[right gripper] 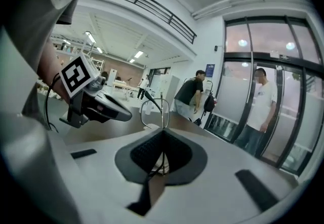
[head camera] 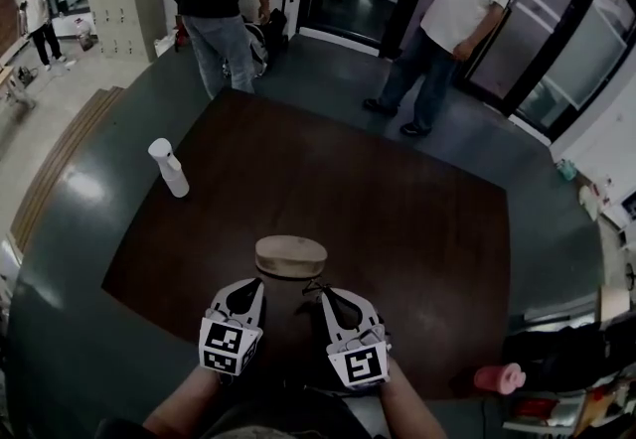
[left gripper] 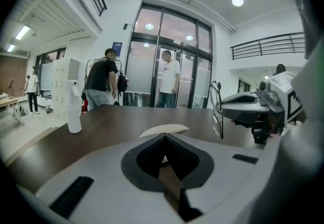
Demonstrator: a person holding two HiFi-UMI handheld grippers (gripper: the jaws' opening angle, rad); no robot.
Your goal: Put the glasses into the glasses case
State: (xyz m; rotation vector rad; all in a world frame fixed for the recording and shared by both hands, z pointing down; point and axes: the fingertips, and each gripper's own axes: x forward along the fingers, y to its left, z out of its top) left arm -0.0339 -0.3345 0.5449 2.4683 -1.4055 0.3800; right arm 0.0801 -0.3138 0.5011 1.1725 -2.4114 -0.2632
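Tan glasses case [head camera: 290,256] lies closed on the tabletop [head camera: 417,219], contents hidden. Right gripper [head camera: 326,296] clamps the glasses [right gripper: 154,111] just beside the case. Left gripper [head camera: 253,288] is pinched together, empty. 1 white spray bottle [head camera: 169,167] stands well apart.

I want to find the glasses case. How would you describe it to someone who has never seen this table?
Start at the dark brown table. Near its front edge, just beyond the left gripper and right gripper, lies the case. It is a flat tan oval, unlike the upright white bottle at the table's left edge.
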